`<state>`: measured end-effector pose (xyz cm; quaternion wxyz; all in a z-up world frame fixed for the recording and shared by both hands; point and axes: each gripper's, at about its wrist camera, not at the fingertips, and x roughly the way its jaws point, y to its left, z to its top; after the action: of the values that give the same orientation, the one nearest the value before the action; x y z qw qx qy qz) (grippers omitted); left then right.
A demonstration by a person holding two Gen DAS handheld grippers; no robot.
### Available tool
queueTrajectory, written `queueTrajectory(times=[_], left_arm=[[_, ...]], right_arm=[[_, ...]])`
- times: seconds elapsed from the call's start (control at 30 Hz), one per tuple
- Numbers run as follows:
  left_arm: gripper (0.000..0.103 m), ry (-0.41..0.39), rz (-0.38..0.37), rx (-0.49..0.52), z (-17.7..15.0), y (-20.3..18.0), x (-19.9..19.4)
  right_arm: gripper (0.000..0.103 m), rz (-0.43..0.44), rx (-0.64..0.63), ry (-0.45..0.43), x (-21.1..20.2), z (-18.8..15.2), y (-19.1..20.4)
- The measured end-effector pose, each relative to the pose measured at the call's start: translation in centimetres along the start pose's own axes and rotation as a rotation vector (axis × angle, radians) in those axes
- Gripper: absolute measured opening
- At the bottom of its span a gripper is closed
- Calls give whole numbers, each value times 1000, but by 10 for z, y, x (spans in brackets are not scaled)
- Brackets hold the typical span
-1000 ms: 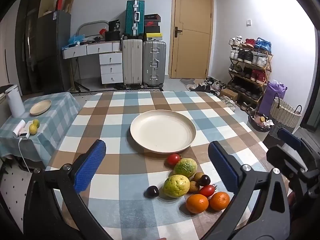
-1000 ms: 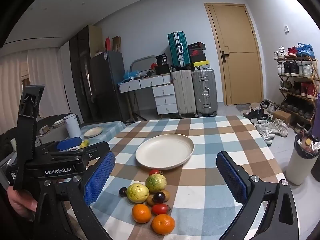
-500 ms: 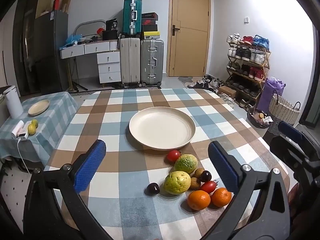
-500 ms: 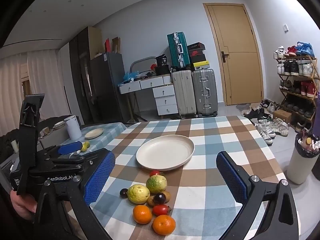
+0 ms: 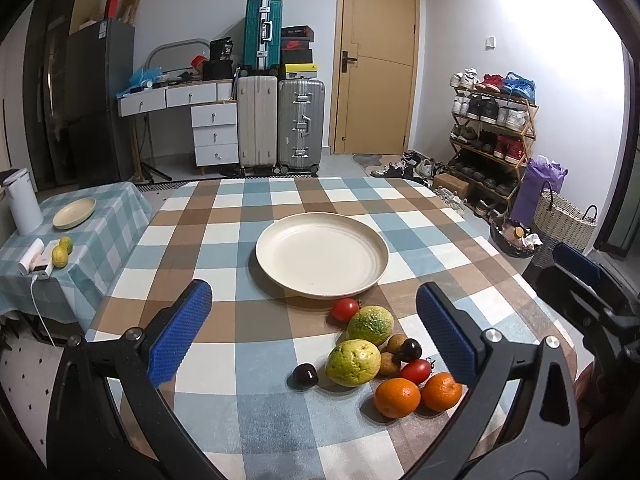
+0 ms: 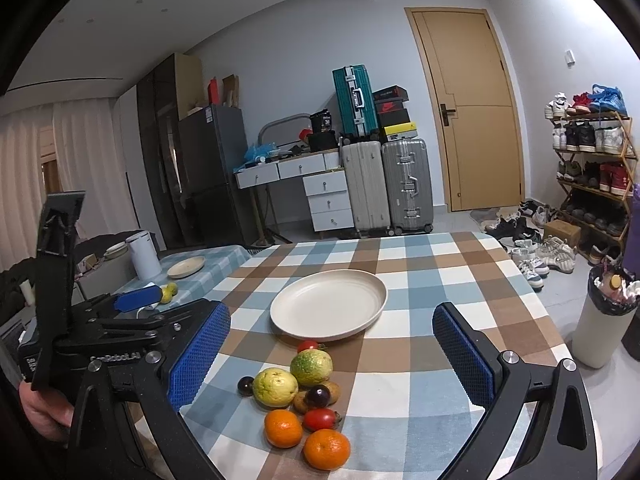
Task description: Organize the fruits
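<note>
Left gripper [image 6: 132,300] body label — partly readable, "Robot.AI".

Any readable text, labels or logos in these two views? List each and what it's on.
"GenRobot.AI": on the left gripper body, partly shadowed, in the right wrist view.
Nike swoosh logo: red shoebox above the suitcases.
Sticker on the fridge: too small to read.
Print on the black bag on the desk: blurred.

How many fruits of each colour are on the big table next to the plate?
Orange: 2
Green-yellow: 2
Red: 2
Dark purple: 2
Brown: 2
Total: 10, all on the cloth; the plate holds none.
</note>
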<state>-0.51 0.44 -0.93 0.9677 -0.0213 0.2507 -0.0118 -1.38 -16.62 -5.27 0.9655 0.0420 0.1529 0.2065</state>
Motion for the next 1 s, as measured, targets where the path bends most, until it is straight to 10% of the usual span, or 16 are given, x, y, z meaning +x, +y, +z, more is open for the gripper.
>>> queueTrajectory(times=[1.0], left_arm=[[102,13,-1,-8,-8,3,3]], right_arm=[[103,20,-2,0,-4,2,1]])
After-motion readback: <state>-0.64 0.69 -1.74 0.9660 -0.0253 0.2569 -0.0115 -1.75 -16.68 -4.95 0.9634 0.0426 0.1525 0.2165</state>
